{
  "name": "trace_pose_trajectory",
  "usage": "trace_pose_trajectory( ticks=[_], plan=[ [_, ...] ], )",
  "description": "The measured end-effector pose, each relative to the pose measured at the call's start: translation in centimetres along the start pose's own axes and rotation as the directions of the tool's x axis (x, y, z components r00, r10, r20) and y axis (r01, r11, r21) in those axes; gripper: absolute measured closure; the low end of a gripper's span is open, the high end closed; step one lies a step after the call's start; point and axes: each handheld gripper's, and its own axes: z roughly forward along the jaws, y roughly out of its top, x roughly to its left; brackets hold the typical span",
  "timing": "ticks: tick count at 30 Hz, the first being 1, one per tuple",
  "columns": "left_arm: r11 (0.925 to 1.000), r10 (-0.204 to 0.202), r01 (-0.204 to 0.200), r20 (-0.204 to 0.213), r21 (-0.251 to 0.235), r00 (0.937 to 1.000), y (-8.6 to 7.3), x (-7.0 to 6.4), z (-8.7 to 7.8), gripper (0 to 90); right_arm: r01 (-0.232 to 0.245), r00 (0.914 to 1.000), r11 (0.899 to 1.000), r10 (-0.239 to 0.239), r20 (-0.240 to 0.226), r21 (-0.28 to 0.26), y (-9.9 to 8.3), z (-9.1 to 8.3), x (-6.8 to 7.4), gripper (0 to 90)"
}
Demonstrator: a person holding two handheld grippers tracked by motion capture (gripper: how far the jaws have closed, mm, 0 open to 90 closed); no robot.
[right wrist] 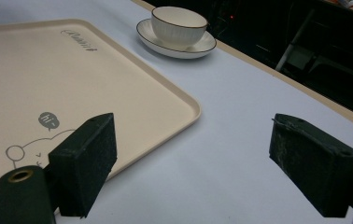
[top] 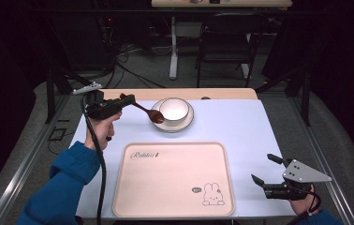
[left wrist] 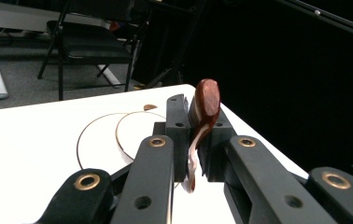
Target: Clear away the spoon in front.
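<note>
Near right, our right gripper [top: 265, 170] idles, fingers wide. Far left, our left gripper [top: 124, 101] clamps the spoon [top: 146, 111], bowl end over the saucer [top: 186, 124]. Next: carry it to the tray [top: 175, 206].

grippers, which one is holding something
The left gripper: it is shut on the brown spoon by the bowl. The right gripper is open.

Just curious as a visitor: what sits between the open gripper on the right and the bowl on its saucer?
Bare table: the high view shows nothing between right gripper and bowl; the tray lies beside.
</note>
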Motion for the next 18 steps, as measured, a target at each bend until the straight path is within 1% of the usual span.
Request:
trace_pose_trajectory(
  ticks=[6,12,13,16,18],
  plan=[
    [0.9999,-0.001,0.001,0.016,0.015,0.9999,-0.3,0.0,-0.9,84.0,0.001,1.0,1.0,-0.001,0.0,0.0,0.0,0.0,0.0,14.1],
    [0.9991,-0.003,0.001,0.033,0.043,0.9995,-0.9,0.1,-1.7,84.0,-0.001,1.0,1.0,0.001,0.001,0.0,0.0,0.0,0.0,14.1],
    [0.9983,-0.001,-0.002,0.043,0.058,0.9991,-1.0,-0.1,-2.0,83.9,0.001,1.0,1.0,-0.001,0.0,-0.002,0.0,0.0,0.0,14.1],
    [0.9976,0.003,-0.006,0.05,0.069,0.9988,-1.2,-0.2,-2.2,84.0,-0.001,1.0,1.0,0.001,0.0,-0.001,0.0,0.0,0.0,14.1],
    [0.9964,0.001,-0.006,0.063,0.085,0.998,-1.3,-0.3,-2.5,83.9,0.0,1.0,1.0,0.0,0.001,-0.002,0.0,0.0,0.0,14.1]
  ],
)
